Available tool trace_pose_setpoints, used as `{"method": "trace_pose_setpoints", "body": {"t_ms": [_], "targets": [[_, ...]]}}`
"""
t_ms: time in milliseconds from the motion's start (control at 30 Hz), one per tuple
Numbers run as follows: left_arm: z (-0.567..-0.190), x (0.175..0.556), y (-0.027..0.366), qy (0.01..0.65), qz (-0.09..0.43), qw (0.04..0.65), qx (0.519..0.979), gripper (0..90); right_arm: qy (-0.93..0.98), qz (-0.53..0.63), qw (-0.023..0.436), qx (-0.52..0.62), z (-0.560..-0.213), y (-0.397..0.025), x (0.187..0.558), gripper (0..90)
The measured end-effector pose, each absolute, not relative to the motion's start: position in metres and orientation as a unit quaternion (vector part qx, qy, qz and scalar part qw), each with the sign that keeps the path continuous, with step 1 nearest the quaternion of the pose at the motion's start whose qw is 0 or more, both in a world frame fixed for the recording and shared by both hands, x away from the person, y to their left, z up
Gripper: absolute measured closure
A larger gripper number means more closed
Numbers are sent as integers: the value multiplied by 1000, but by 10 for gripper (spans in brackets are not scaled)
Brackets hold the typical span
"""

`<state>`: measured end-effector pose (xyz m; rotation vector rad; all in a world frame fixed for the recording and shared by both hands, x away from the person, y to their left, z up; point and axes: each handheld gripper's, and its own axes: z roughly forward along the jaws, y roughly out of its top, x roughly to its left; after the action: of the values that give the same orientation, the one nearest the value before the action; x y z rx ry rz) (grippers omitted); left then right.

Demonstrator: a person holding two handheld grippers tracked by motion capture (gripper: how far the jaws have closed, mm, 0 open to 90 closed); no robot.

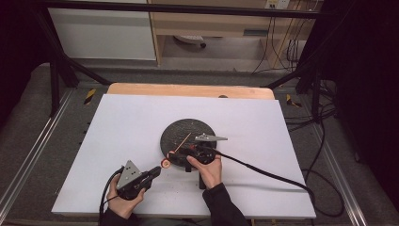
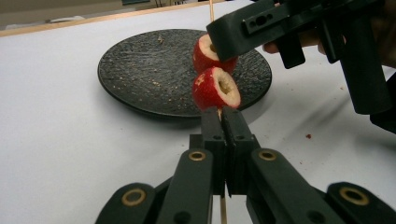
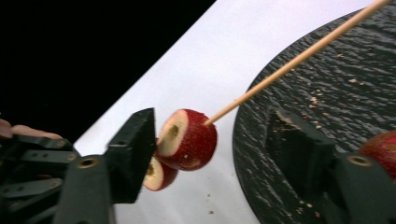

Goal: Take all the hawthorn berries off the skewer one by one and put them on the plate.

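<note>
A: Two red hollowed fruit pieces sit on the thin wooden skewer [image 3: 289, 63] so far. Nearer cored red fruit piece [image 2: 215, 88] rides just ahead of the left claw [image 2: 222, 112], whose jaws are pinched tight on the stick's lower end.

B: The second?

A: Farther red fruit piece [image 2: 205, 52] is higher up the stick, over the round black textured plate [image 2: 140, 70]. The right claw [image 3: 210, 140] stands wide, jaws either side of it, not closed.

B: What's left?

A: One more red piece [image 3: 380, 151] shows at the right gripper view's edge, by the plate; I'd guess it goes on next. The white counter [image 1: 127, 132] carries crumbs. Roughly midway, by my reckoning.
</note>
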<state>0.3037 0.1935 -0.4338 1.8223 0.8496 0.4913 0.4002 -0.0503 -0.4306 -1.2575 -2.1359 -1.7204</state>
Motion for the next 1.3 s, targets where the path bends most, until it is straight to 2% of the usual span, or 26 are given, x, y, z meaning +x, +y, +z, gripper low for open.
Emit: {"method": "trace_pose_setpoints", "body": {"t_ms": [300, 567, 1033, 1300], "targets": [[-434, 304, 193, 351, 203, 511, 758, 884, -701, -573, 89, -416, -429, -51, 400, 554], [-434, 303, 194, 352, 204, 514, 755, 884, -695, -577, 103, -417, -428, -51, 402, 605], [-434, 303, 195, 351, 205, 528, 746, 885, -691, -585, 98, -413, -425, -53, 403, 614], [-432, 300, 193, 341, 228, 526, 745, 886, -688, -579, 112, -422, -428, -51, 402, 514]]}}
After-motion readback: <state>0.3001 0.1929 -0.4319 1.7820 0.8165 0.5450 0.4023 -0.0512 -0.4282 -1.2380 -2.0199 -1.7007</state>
